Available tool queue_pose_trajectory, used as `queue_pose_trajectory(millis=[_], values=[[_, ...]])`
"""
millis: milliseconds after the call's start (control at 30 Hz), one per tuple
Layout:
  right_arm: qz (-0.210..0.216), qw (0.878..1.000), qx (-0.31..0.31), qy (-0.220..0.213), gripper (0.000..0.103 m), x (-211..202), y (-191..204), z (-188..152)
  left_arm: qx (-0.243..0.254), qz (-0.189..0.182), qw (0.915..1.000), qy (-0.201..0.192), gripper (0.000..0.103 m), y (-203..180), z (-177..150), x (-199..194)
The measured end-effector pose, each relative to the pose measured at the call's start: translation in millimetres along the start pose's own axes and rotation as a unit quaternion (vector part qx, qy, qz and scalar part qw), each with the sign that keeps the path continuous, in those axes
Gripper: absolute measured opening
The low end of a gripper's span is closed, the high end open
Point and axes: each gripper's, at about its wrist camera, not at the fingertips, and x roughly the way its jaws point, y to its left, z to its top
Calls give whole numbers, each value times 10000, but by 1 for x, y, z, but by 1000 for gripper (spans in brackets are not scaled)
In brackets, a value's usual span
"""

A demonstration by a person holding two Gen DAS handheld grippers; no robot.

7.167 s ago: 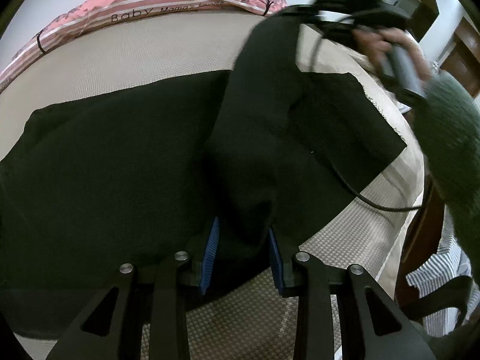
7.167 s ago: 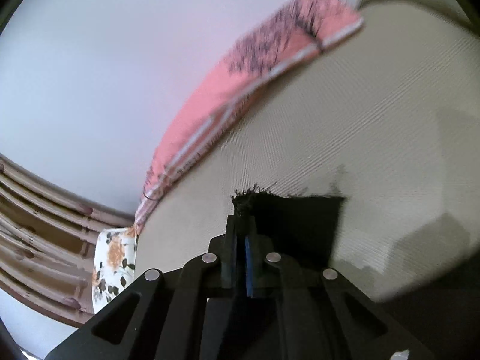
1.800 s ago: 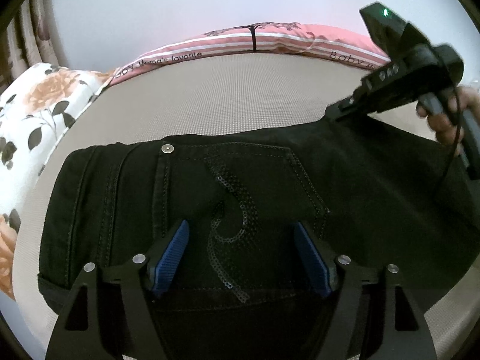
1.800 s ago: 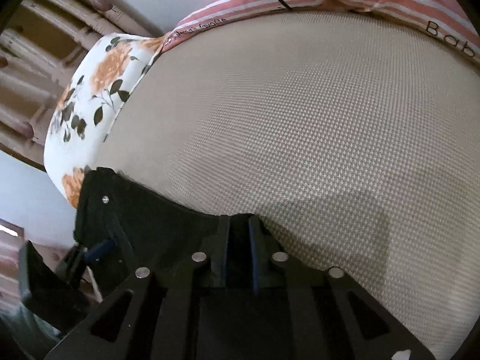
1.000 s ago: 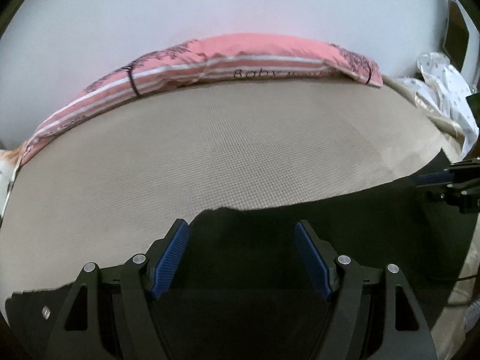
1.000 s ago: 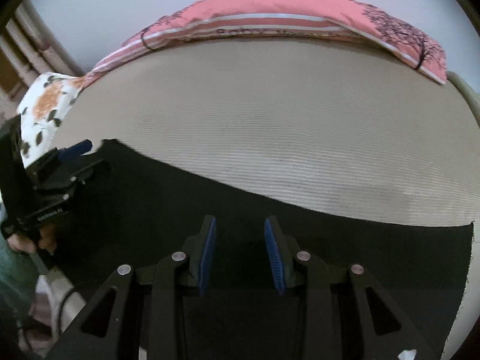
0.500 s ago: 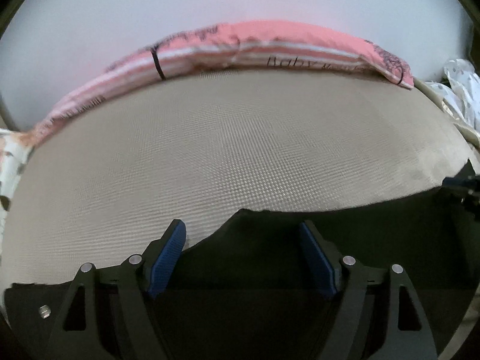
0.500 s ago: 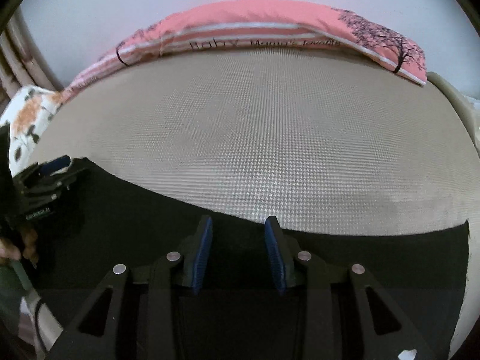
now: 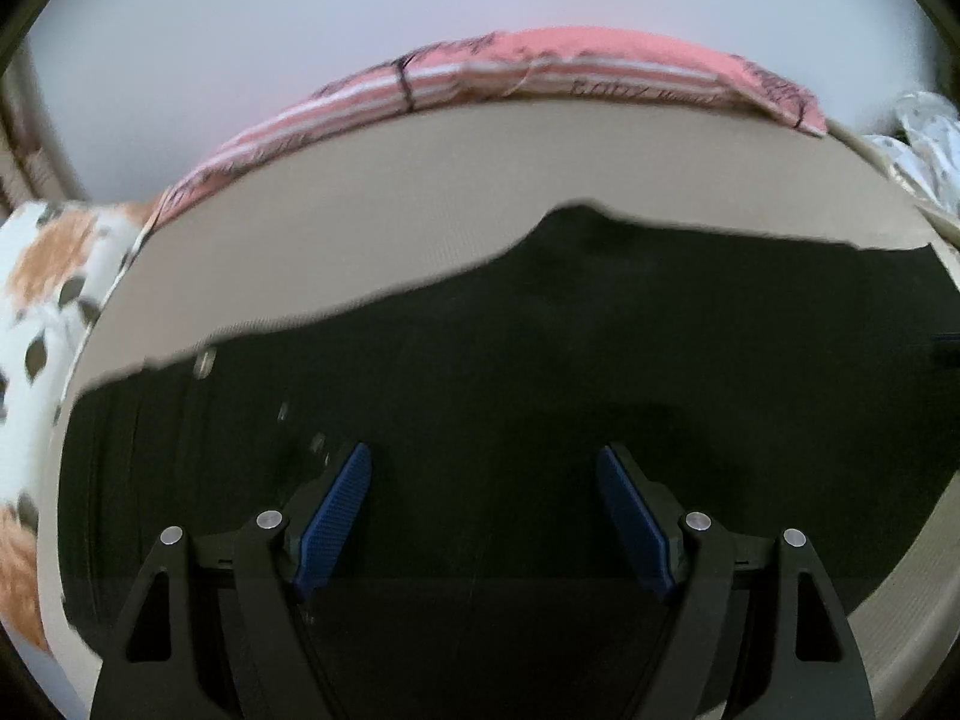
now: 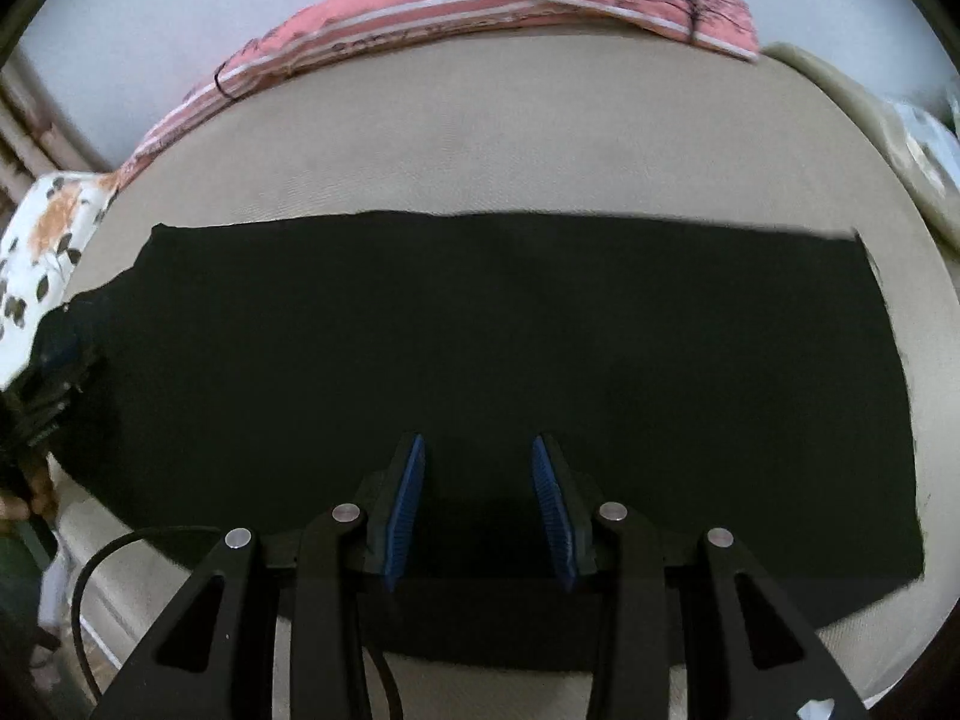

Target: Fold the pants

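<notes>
Left wrist view: left gripper (image 9: 483, 468) above black pants (image 9: 540, 360), jaws wide apart, nothing between pads — cloth lies flat below. Pants spread across beige bed (image 9: 420, 180), waist end with rivets at left. Pink pillow (image 9: 540, 66) along far edge, floral pillow (image 9: 42, 276) at left.

Right wrist view: right gripper (image 10: 478, 462) over pants (image 10: 480, 312), jaws partly open, gripping nothing. Pants folded lengthwise into long band, hem at right. Left gripper (image 10: 57, 360) at band's left end — blurred.

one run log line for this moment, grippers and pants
left gripper: open, empty | right gripper: open, empty | black pants: flat on bed, legs stacked | fold: unfinished
</notes>
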Motion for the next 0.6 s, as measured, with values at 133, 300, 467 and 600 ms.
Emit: queue_pose_trajectory(millis=[133, 300, 467, 600], values=[[-40, 9999, 127, 60, 36, -10, -22, -15, -70, 105, 9998, -145, 78, 4, -16, -5], [-268, 9994, 177, 151, 45, -21, -41, -26, -109, 212, 9996, -172, 82, 3, -20, -6], [137, 9987, 485, -101, 47, -46, -74, -26, -162, 195, 9995, -189, 85, 5, -21, -7], [1291, 9850, 1096, -337, 55, -65, -134, -23, -187, 327, 9992, -119, 85, 4, -19, -9]])
